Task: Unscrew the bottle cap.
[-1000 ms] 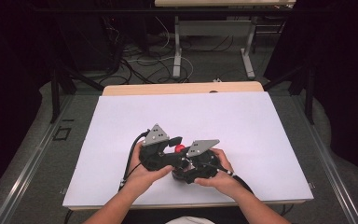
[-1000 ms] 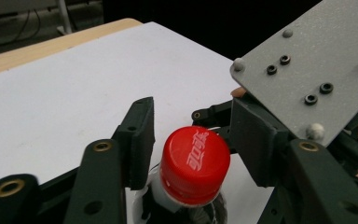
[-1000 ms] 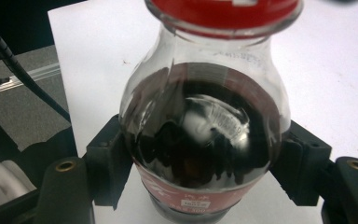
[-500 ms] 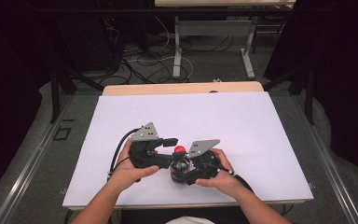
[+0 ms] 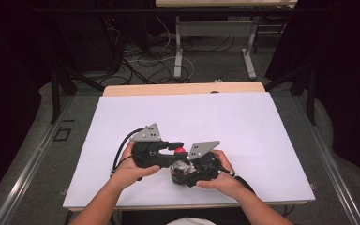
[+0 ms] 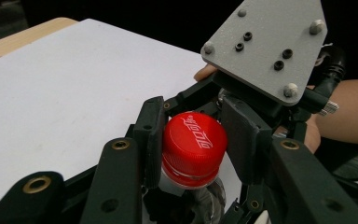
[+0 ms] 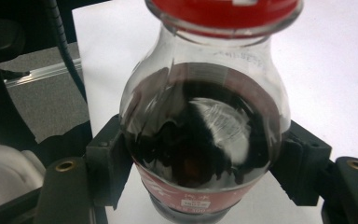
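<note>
A small cola bottle [image 7: 200,140] with dark drink and a red cap [image 6: 193,140] stands near the table's front middle. My right gripper [image 7: 200,172] is shut on its belly, one pad pressing each side. My left gripper [image 6: 193,126] reaches in from the left, and its two pads squeeze the red cap [image 5: 180,150] from either side. In the high view the left gripper [image 5: 177,146] and right gripper [image 5: 183,168] sit close together, each held by a hand. The right gripper's grey plate [image 6: 265,46] rises just behind the cap.
A white sheet [image 5: 215,117] covers the wooden table [image 5: 183,88], with bare surface to the left, right and far side of the grippers. Cables [image 5: 145,61] and the legs of another table [image 5: 178,42] lie on the floor beyond.
The left gripper has slid a little to the left and away from the right one, its jaws still at the cap. The bottle and right gripper have stayed put.
</note>
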Available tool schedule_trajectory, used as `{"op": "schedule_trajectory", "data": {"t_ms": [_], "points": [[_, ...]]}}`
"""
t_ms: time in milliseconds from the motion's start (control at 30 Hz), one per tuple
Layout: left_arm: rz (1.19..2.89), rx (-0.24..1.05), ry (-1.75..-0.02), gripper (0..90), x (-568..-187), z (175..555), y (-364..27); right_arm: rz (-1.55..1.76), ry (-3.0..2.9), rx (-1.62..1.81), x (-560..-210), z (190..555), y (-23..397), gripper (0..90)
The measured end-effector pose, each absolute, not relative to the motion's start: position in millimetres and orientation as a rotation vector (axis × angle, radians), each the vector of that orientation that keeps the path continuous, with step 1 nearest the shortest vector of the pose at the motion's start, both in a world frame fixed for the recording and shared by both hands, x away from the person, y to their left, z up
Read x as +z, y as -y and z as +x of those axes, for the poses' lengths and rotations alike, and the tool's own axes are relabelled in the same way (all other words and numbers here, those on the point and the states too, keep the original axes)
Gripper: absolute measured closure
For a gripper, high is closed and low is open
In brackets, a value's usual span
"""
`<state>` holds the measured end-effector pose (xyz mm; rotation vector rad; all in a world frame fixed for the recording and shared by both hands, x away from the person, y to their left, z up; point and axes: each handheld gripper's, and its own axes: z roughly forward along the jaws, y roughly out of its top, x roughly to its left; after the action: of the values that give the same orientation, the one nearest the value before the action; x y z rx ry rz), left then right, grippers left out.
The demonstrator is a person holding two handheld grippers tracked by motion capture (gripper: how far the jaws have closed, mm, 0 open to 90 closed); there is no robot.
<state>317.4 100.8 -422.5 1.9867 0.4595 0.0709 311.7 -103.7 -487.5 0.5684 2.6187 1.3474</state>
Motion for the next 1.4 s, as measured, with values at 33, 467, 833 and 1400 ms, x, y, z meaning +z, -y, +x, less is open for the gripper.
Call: {"op": "schedule_trajectory", "data": {"t_ms": [33, 467, 833, 1400], "points": [[1.983, 0.084, -0.485, 61.5, -422.4, 316.3, -98.9, 0.565, -2.611, 1.346, -487.8, 312.9, 103.9, 29.9], [1.909, 0.293, -0.732, 61.8, -423.0, 305.7, -70.8, 0.739, -2.481, 1.256, -488.6, 316.9, 108.9, 29.9], [1.907, 0.222, -0.715, 49.7, -423.7, 312.0, -76.8, 0.746, -2.486, 1.279, -490.5, 321.0, 113.5, 29.9], [1.949, -0.002, -0.408, 52.9, -425.9, 333.0, -99.0, 0.601, -2.575, 1.356, -487.0, 316.2, 110.9, 29.9]]}}
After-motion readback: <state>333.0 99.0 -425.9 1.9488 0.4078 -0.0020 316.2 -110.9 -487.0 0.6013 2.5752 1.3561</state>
